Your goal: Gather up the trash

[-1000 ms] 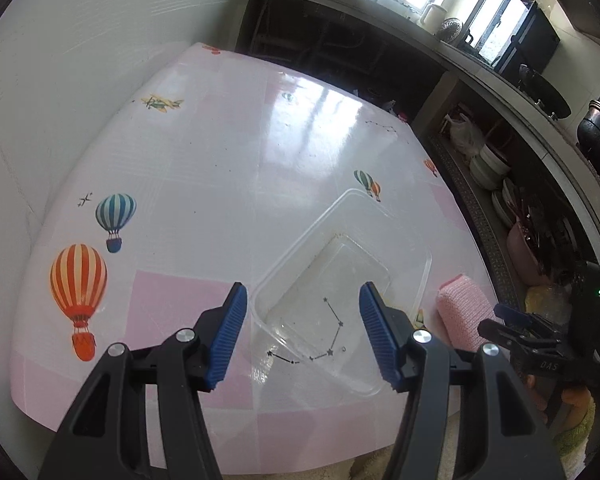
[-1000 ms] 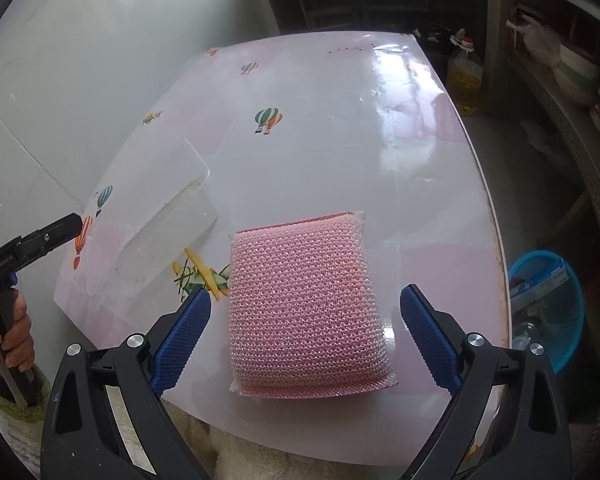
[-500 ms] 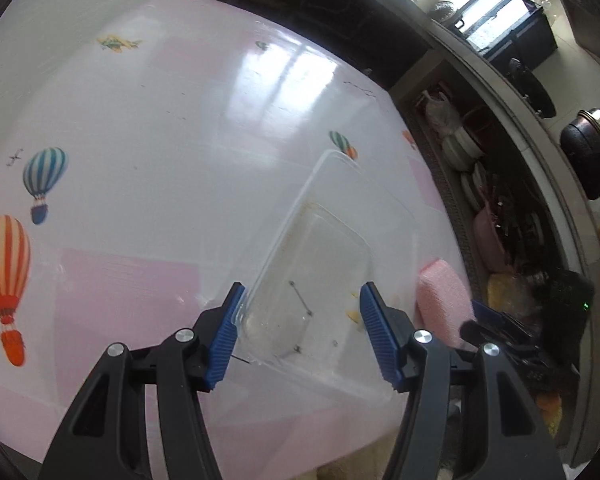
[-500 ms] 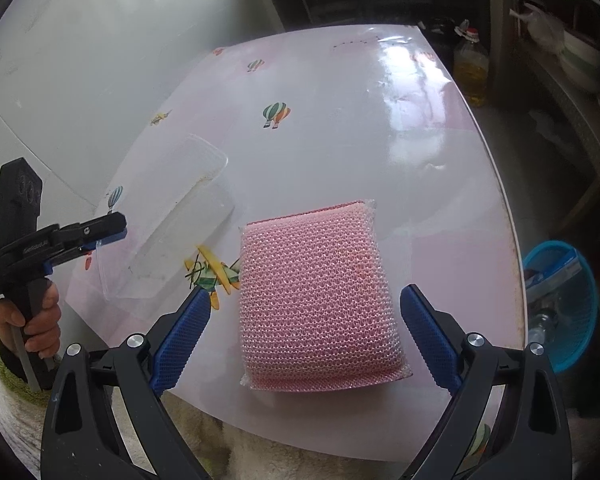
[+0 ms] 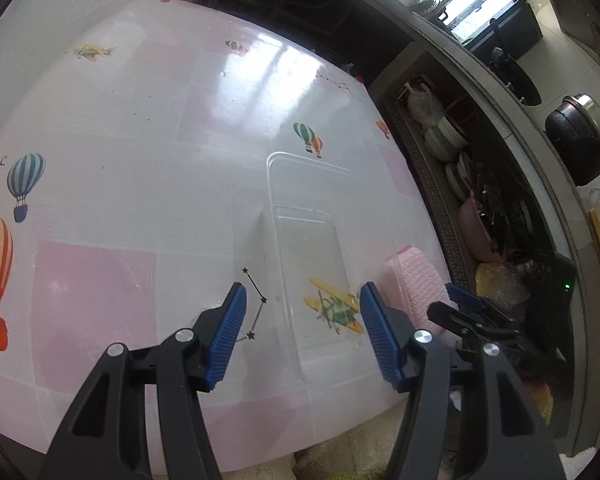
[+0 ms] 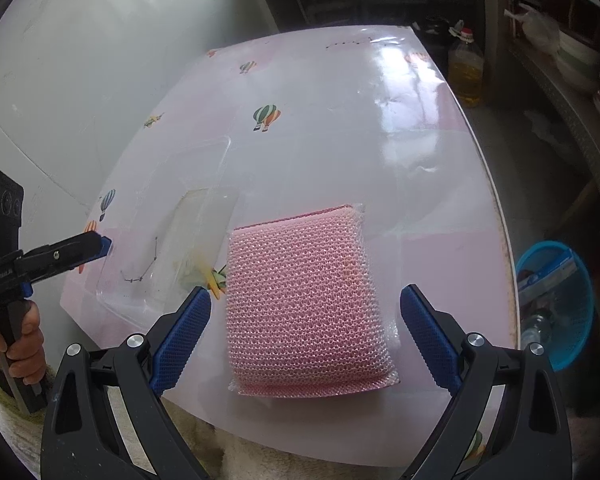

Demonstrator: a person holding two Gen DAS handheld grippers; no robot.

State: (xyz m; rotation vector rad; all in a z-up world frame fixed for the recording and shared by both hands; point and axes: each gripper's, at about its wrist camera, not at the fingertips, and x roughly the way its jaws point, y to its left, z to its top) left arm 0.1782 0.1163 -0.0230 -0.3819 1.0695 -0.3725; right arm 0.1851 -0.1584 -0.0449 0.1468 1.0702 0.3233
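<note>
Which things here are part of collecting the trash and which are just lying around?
Part of the job:
clear plastic tray, on the table
pink mesh sponge in its wrapper, on the table
blue basket on the floor, probably the bin
left gripper and right gripper, both open

Just lying about:
oil bottle
stacked bowls
black pot

- Small pale lettering on the left gripper [image 6: 96, 246] arm, too blurred to read.
- No other readable text, labels or numbers anywhere.
</note>
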